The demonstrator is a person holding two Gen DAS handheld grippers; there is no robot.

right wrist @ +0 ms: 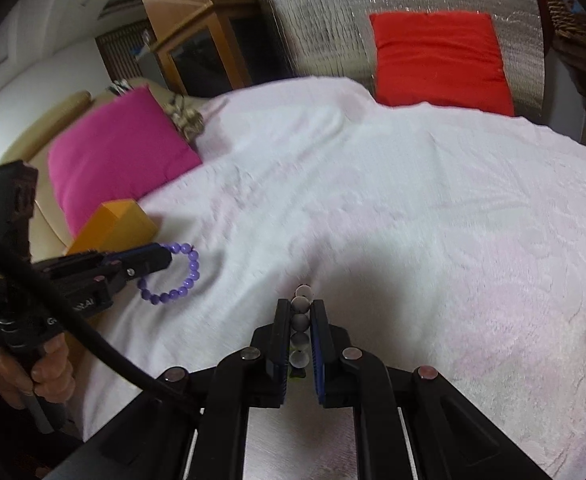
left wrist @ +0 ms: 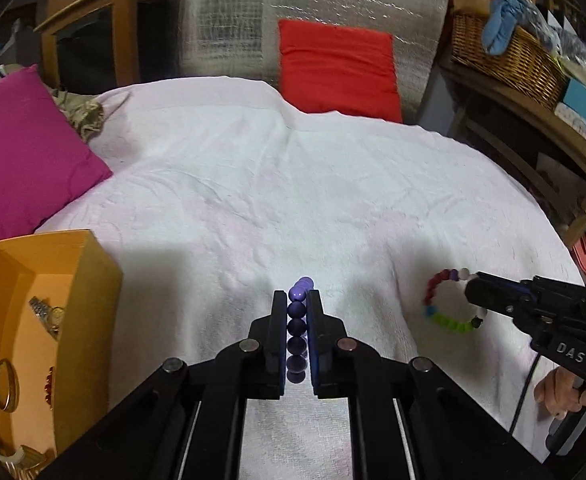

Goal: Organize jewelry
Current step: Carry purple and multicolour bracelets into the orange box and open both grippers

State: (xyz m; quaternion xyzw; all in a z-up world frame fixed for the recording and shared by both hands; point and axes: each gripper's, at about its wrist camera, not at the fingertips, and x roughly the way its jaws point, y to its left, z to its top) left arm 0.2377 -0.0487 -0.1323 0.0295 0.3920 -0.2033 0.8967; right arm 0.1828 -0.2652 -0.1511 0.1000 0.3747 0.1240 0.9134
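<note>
On the bed, left side: orange box holding a gold bangle and a watch.
Left gripper: clamped on the purple bead bracelet, above the white bedspread.
Right gripper: closed around the multicolored bead bracelet, off the bedspread.
Far side: pink cushion, red cushion.

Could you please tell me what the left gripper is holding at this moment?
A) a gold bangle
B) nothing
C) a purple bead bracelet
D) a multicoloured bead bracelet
C: the left gripper is shut on the purple bead bracelet, while the multicoloured bead bracelet hangs from the right gripper.
</note>
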